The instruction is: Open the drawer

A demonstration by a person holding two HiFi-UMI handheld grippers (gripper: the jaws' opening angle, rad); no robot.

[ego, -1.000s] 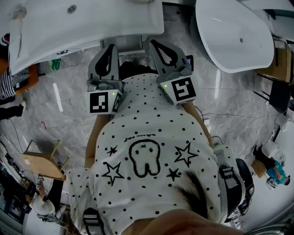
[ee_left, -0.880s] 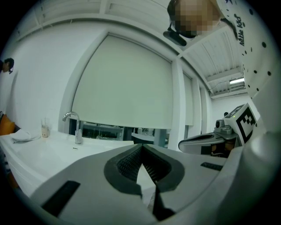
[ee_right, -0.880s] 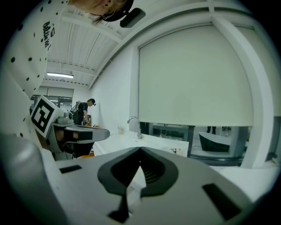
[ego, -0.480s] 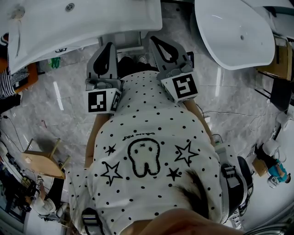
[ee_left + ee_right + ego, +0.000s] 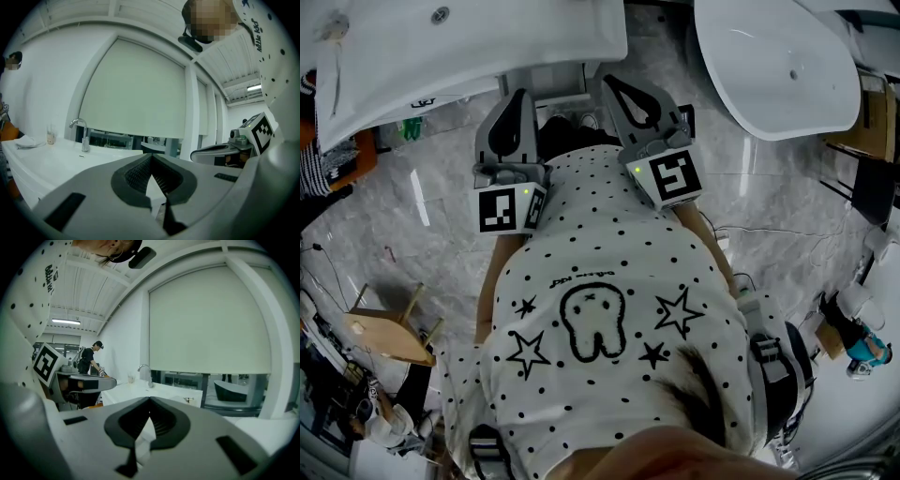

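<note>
In the head view both grippers are held level in front of the person's dotted white shirt, just short of the white vanity counter [image 5: 469, 47]. My left gripper [image 5: 518, 96] is shut, its tips meeting with nothing between them [image 5: 151, 155]. The right gripper [image 5: 612, 84] is likewise shut and empty [image 5: 150, 399]. A white cabinet front [image 5: 555, 81] shows under the counter edge between the two grippers. I cannot make out a drawer handle there. Neither gripper touches the cabinet.
A faucet [image 5: 83, 137] stands on the long counter. A white freestanding tub [image 5: 778, 66] lies at the upper right. A wooden stool [image 5: 389, 333] stands on the marble floor at the left. Another person in black [image 5: 89, 359] works at the counter's far end.
</note>
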